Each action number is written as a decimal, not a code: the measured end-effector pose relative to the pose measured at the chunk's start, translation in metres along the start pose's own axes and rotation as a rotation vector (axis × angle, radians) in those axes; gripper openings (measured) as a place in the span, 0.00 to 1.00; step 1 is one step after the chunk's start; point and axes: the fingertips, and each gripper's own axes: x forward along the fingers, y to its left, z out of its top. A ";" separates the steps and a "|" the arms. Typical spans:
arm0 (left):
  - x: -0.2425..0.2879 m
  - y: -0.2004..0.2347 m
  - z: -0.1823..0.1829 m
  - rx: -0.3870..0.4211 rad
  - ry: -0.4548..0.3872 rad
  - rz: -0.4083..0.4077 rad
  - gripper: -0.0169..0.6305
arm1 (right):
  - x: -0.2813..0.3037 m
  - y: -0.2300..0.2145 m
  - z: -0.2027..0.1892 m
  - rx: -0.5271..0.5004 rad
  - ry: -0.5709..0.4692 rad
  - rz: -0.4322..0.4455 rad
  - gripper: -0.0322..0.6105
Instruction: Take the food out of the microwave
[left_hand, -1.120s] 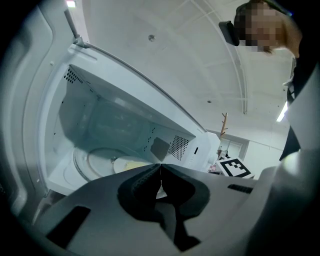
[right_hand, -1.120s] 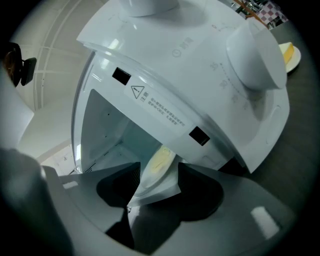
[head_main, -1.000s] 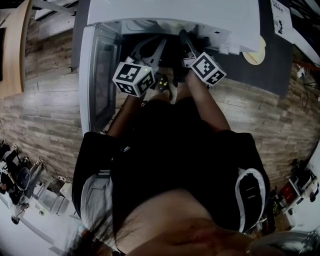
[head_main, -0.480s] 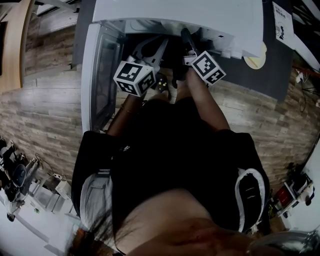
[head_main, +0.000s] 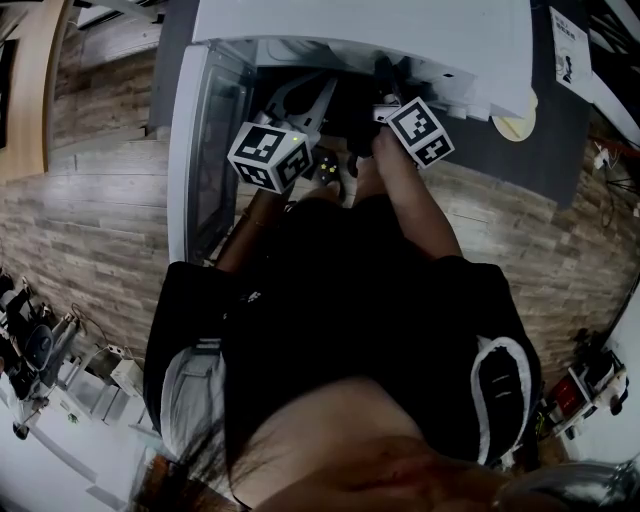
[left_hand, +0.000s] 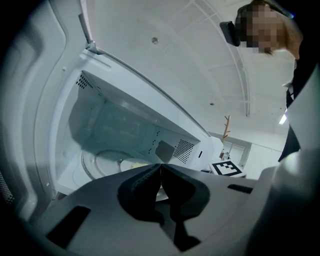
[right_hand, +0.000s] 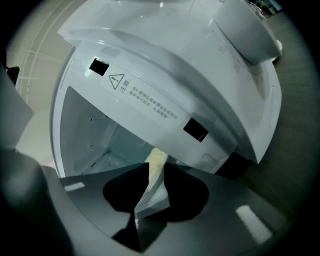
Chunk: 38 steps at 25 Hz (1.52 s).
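Observation:
A white microwave (head_main: 360, 25) stands with its door (head_main: 205, 150) swung open to the left. In the left gripper view, a white plate with pale yellow food (left_hand: 131, 163) rests on the glass turntable (left_hand: 97, 162) inside. My left gripper (left_hand: 160, 165) hovers just in front of the cavity, shut and empty. My right gripper (right_hand: 152, 167) reaches into the right side of the opening. Its jaws have just been closing, and they now press on the rim of the plate (right_hand: 152, 197), with the food (right_hand: 156, 159) showing just beyond. In the head view both grippers (head_main: 310, 88) (head_main: 385, 72) point into the dark cavity.
The microwave sits on a dark counter (head_main: 560, 130) with a round pale disc (head_main: 517, 110) and a printed sheet (head_main: 565, 40) to its right. Wood flooring (head_main: 90, 230) lies below. The open door bounds the left side. The person's body fills the lower middle of the head view.
The right gripper's marker cube has shifted slightly up and further toward the cavity. The left gripper has stayed where it was.

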 end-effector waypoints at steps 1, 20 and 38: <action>-0.001 0.001 0.000 0.002 0.002 0.002 0.04 | 0.000 -0.002 0.000 0.004 -0.004 -0.005 0.18; -0.013 -0.002 -0.001 0.000 -0.001 0.008 0.04 | -0.011 0.007 -0.001 0.182 -0.040 0.108 0.05; -0.022 -0.009 -0.005 0.008 -0.001 0.013 0.04 | -0.034 -0.002 -0.011 0.369 -0.049 0.137 0.05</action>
